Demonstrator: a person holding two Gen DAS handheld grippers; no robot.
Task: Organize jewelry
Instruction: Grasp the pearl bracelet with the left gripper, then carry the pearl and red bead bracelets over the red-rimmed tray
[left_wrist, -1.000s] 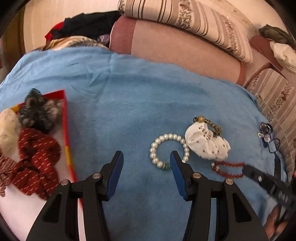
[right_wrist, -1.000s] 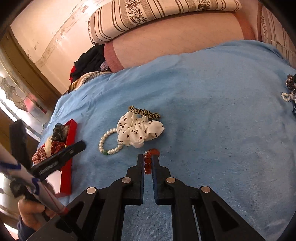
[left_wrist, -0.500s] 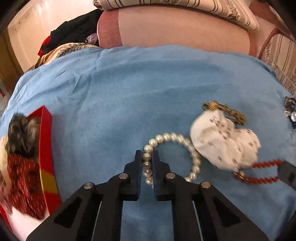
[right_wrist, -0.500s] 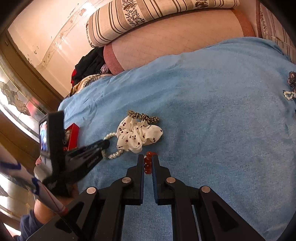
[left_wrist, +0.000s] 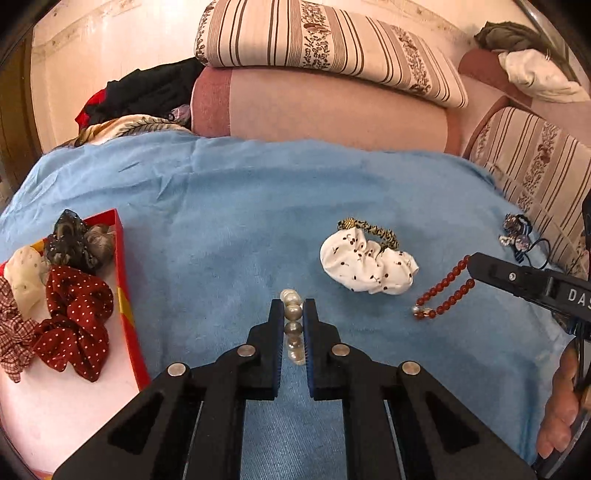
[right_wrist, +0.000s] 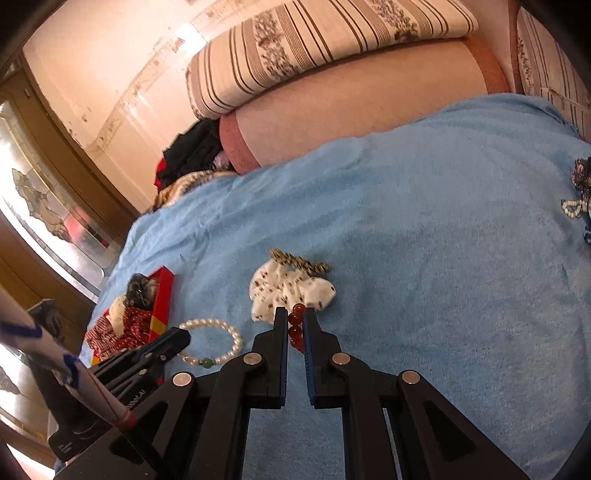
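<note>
Left wrist view: left gripper (left_wrist: 293, 321) clenched on the pearl bracelet (left_wrist: 293, 328), a short run of pearls pinched between the pads and raised off the blue blanket (left_wrist: 229, 221). Red-rimmed box (left_wrist: 125, 295) at the left edge, already holding a red dotted scrunchie (left_wrist: 74, 317) and other hair ties. White spotted scrunchie (left_wrist: 365, 266) near the middle, touching a leopard-print band (left_wrist: 369, 227). Right gripper's finger at the right edge, red bead bracelet (left_wrist: 443, 291) hanging from its tip. Readable there only "DAS" in white capitals, cut off by the frame.

Risk, as a judgement: round, smooth pearls gripped on a narrow stretch — likely to roll out of the pads on the way to the box, or to catch on its raised rim.

Right wrist view: right gripper (right_wrist: 295, 325) clamped on the red bead bracelet (right_wrist: 295, 326), a few beads showing between the jaws, just in front of the white spotted scrunchie (right_wrist: 291, 291). Pearl bracelet (right_wrist: 214, 343) seen as a full loop with one green bead, held at the left gripper's tip beside the box (right_wrist: 162, 299). Small embossed lettering on the left gripper's finger — too blurred to read.

Risk here: the hanging red loop could snag the scrunchie's fabric and drag it along, or slip free for the same reason as the pearls.
</note>
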